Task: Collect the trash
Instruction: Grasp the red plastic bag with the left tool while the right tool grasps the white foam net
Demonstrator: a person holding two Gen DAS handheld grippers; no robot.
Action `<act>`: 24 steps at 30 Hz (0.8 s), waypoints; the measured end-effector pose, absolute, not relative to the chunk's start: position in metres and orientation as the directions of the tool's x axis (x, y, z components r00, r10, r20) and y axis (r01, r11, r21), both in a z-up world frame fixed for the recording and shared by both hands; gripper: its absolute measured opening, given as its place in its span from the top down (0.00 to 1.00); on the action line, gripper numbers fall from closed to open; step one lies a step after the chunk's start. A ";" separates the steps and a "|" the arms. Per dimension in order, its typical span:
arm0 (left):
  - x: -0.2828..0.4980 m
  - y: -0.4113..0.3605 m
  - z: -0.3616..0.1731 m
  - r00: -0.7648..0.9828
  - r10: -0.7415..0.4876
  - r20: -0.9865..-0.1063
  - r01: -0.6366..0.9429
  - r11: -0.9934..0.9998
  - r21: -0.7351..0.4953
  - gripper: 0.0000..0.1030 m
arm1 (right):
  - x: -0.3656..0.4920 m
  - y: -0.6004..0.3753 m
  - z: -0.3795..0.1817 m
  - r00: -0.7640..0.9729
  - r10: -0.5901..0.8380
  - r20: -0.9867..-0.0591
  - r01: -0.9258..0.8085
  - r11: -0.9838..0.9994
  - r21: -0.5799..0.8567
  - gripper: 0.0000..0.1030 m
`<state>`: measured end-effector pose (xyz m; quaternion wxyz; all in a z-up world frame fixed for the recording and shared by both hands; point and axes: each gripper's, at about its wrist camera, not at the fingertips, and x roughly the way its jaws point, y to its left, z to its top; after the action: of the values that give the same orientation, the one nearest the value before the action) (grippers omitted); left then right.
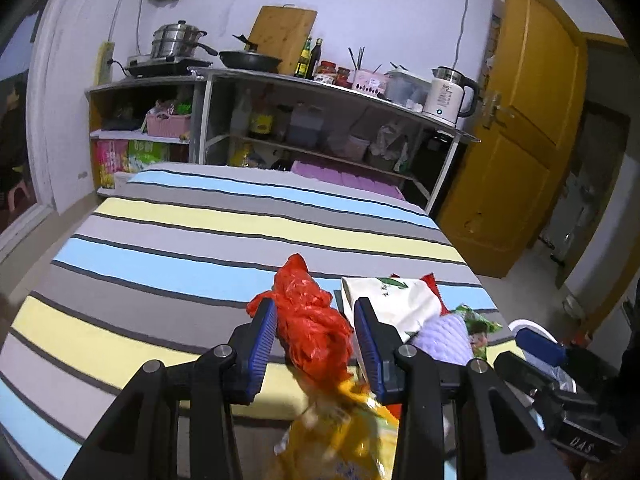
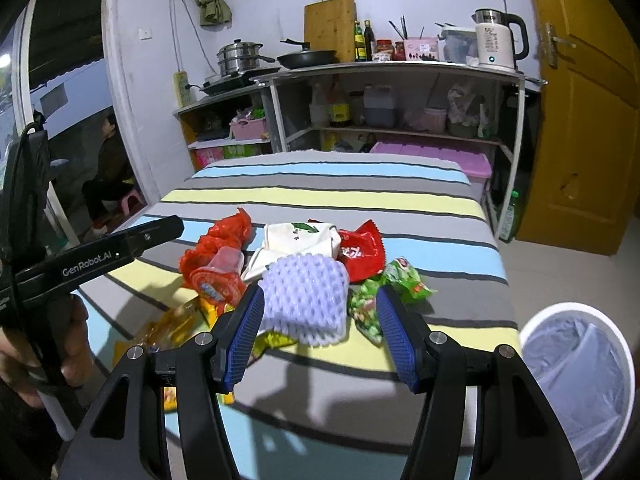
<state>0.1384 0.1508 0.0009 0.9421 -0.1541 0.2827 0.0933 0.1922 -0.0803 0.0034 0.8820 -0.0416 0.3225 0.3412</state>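
A pile of trash lies on the striped bed (image 2: 320,196). My left gripper (image 1: 316,316) is open, its blue pads either side of a crumpled red plastic bag (image 1: 312,320), with a yellow wrapper (image 1: 344,432) just below. My right gripper (image 2: 320,308) is open around a lilac foam fruit net (image 2: 306,296). In the right wrist view the pile also holds a white packet (image 2: 300,240), a red snack wrapper (image 2: 362,254), green wrappers (image 2: 400,280), a red jelly cup (image 2: 218,280) and the red bag (image 2: 224,236). A white bin with a liner (image 2: 576,384) stands right of the bed.
A kitchen shelf (image 2: 400,68) with pots, bottles and a kettle (image 2: 496,40) stands beyond the bed. A yellow door (image 2: 588,120) is at the right. The left gripper's body (image 2: 100,256) reaches in from the left. A person sits outside the doorway (image 2: 108,168).
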 end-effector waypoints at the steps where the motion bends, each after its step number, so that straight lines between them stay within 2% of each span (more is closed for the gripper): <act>1: 0.143 0.152 0.000 0.820 0.086 -0.566 -0.263 0.934 -0.240 0.61 | 0.195 -0.078 0.002 0.557 0.576 -0.598 -0.629 0.763 0.148 0.43; 11: 0.175 0.160 -0.026 0.770 0.047 -0.636 -0.278 0.922 -0.269 0.61 | 0.221 -0.058 -0.017 0.487 0.583 -0.650 -0.630 0.750 0.201 0.43; 16: 0.181 0.162 -0.033 0.749 0.046 -0.660 -0.290 0.920 -0.264 0.55 | 0.229 -0.055 -0.024 0.454 0.577 -0.679 -0.616 0.754 0.230 0.43; 20: 0.182 0.160 -0.034 0.741 0.049 -0.670 -0.291 0.922 -0.254 0.55 | 0.230 -0.055 -0.026 0.437 0.581 -0.686 -0.615 0.750 0.243 0.72; 22: 0.181 0.160 -0.035 0.733 0.044 -0.679 -0.296 0.919 -0.259 0.55 | 0.228 -0.056 -0.026 0.437 0.585 -0.683 -0.622 0.745 0.240 0.80; 24: 0.178 0.160 -0.035 0.732 0.039 -0.681 -0.298 0.916 -0.268 0.55 | 0.226 -0.057 -0.025 0.444 0.584 -0.679 -0.625 0.745 0.233 0.83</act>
<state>0.1780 0.1595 -0.0348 0.9124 -0.1826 0.3545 0.0924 0.2257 -0.0573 -0.0246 0.8493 -0.0260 0.3890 0.3560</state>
